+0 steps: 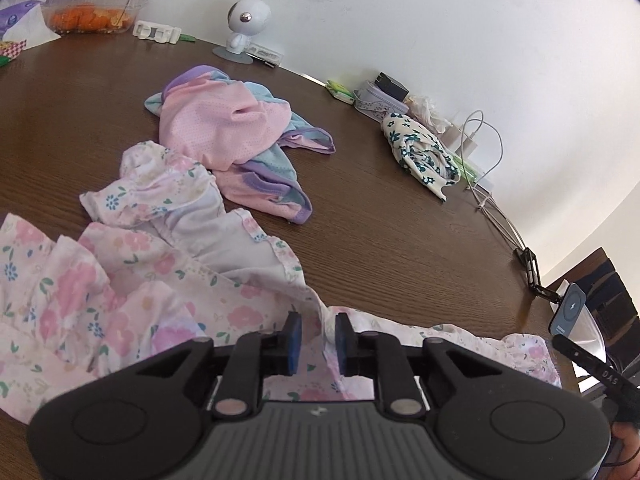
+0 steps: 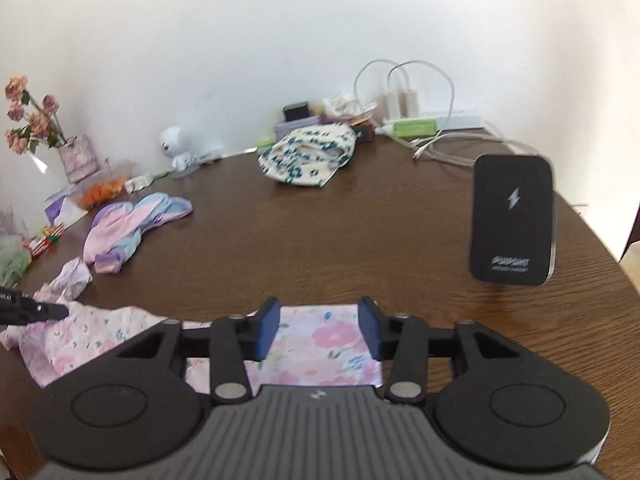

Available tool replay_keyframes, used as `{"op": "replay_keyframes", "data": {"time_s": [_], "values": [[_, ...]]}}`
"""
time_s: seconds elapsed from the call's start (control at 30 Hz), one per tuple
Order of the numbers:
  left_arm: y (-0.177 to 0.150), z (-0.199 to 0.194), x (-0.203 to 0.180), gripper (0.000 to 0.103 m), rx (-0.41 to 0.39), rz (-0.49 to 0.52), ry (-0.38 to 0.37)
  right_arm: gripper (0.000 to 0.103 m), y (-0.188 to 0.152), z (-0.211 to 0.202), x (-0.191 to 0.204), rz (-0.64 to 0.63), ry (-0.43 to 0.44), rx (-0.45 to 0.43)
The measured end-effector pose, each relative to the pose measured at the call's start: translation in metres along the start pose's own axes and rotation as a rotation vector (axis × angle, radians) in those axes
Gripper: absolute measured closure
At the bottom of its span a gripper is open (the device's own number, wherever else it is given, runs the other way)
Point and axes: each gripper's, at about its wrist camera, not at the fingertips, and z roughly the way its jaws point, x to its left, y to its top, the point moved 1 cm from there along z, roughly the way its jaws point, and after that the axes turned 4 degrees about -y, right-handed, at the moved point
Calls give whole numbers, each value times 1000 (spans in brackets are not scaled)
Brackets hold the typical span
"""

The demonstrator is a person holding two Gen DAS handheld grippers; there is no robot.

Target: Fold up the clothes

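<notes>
A pale pink floral garment point(image 1: 140, 280) lies crumpled on the brown wooden table point(image 1: 400, 240), along its near edge. My left gripper point(image 1: 318, 338) hovers over the cloth's hem with its blue pads a little apart. A raised fold of the cloth stands between them, against the right pad only. In the right wrist view the same garment point(image 2: 320, 344) lies flat under my right gripper point(image 2: 318, 326), whose pads stand wide apart and grip nothing. A black finger point(image 2: 40, 310) of the left gripper rests on the cloth at the left edge.
A pink, blue and purple garment point(image 1: 232, 132) and a cream one with dark flowers point(image 1: 424, 152) lie farther back. A black charger on a stand point(image 2: 512, 220) rises at the right edge. Cables point(image 1: 484, 140), a white toy robot point(image 1: 244, 24) and a bowl point(image 1: 92, 12) line the wall.
</notes>
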Motion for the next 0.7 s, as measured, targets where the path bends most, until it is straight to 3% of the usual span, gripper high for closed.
{"op": "replay_keyframes", "data": {"time_s": [0.17,0.23,0.27,0.33,0.37,0.5,0.7], "values": [[11,11,-3,85,13,-3,49,51,11,13,-30,128,-12,96],[12,18,-6,87,28,12,66,54,8,27,-39,179,6,145],[12,21,-9,100,29,29,73,61,5,32,-40,200,32,162],[10,23,-14,103,20,58,87,100,2,38,-39,231,104,190],[9,22,-15,103,5,69,98,102,1,37,-37,225,109,184],[7,15,-13,103,-27,72,94,103,5,26,-44,236,93,136],[-3,14,-22,99,-22,124,113,100,-2,30,-49,252,85,170]]}}
